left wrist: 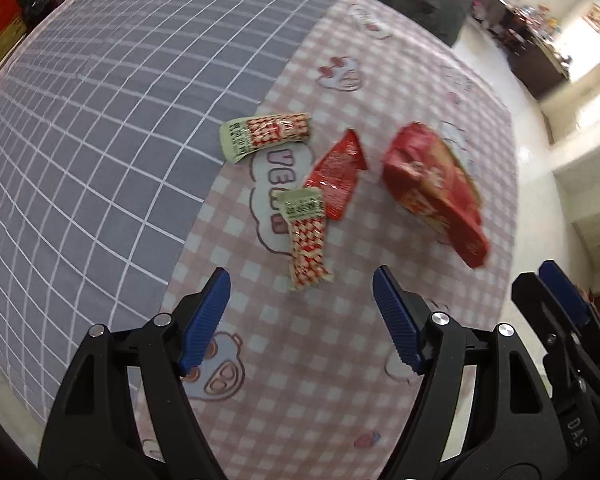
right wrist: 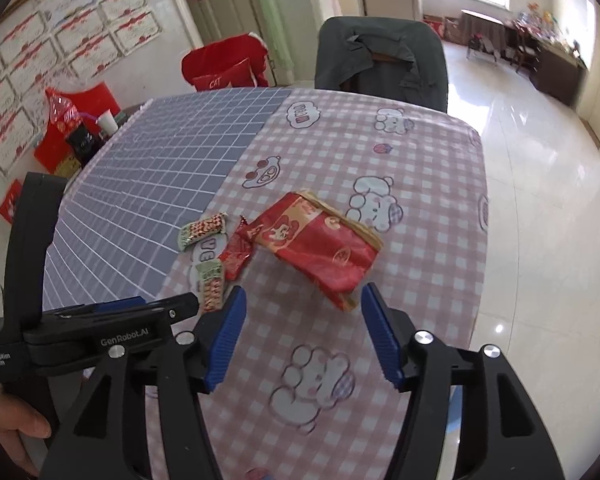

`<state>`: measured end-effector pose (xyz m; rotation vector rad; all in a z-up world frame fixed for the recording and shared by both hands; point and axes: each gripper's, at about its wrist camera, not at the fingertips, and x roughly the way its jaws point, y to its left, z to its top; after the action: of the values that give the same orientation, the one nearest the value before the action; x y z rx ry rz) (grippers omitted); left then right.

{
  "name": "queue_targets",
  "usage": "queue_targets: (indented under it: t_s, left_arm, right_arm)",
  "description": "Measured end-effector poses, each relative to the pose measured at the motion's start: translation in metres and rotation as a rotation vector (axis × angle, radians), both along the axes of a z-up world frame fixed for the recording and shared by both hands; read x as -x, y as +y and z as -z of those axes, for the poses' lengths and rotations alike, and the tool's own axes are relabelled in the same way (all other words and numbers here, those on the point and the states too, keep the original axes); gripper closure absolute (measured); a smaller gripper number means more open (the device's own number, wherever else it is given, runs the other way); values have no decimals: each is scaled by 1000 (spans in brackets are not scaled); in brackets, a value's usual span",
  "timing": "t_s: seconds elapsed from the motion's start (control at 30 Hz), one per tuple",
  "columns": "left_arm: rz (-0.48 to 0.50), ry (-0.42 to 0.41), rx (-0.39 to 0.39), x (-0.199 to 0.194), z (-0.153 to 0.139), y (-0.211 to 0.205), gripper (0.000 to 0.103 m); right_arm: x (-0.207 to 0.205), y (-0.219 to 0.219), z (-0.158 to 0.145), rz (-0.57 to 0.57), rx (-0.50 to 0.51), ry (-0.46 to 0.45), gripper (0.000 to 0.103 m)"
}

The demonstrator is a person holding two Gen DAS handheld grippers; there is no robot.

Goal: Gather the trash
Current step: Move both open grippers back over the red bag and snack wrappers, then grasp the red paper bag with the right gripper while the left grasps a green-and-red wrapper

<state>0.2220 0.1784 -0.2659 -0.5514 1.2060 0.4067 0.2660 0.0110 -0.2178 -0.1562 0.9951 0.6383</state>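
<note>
Trash lies on the pink checked part of the tablecloth [left wrist: 332, 360]. A large red snack bag [left wrist: 432, 188] lies to the right; it also shows in the right wrist view [right wrist: 320, 246]. A small red foil wrapper [left wrist: 336, 176] [right wrist: 238, 254] lies between two red-and-white wrappers with pale green ends, one far [left wrist: 262, 134] [right wrist: 202, 230], one near [left wrist: 306, 236] [right wrist: 212, 284]. My left gripper [left wrist: 302, 308] is open and empty, just short of the near wrapper. My right gripper [right wrist: 302, 332] is open and empty, just short of the snack bag.
The cloth's left half is grey with a white grid [left wrist: 100, 120]. A chair draped with a dark garment [right wrist: 380, 60] stands at the far edge. A paper cup [right wrist: 107, 122], a dark jar [right wrist: 83, 142] and red boxes [right wrist: 66, 128] sit at the far left. The tiled floor [right wrist: 540, 220] lies right.
</note>
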Motion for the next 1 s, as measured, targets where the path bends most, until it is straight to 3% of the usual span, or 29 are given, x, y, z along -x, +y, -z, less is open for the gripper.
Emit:
queue_targets:
  t_s: [0.2, 0.4, 0.57, 0.63, 0.7, 0.8, 0.9, 1.0]
  left_arm:
    - [-47, 62, -12, -13, 29, 3, 30]
    - [-36, 72, -43, -29, 36, -7, 32]
    - [-27, 97, -64, -36, 39, -7, 66]
    - [-7, 91, -68, -37, 38, -8, 83]
    - [-10, 83, -61, -36, 37, -7, 86]
    - [-5, 51, -56, -29, 29, -8, 88]
    - [14, 10, -62, -21, 14, -10, 89]
    - [42, -39, -63, -13, -7, -13, 90]
  right_arm:
    - [-28, 18, 20, -98, 28, -23, 41]
    - [-41, 32, 38, -180, 52, -17, 41]
    - [-47, 38, 52, -209, 85, -1, 42]
    - [-49, 37, 54, -207, 91, -2, 49]
    - [-51, 37, 54, -203, 88, 0, 68]
    - [-47, 33, 45, -198, 75, -23, 85]
    - [-44, 25, 35, -167, 58, -31, 93]
    - [-36, 14, 23, -128, 32, -34, 93]
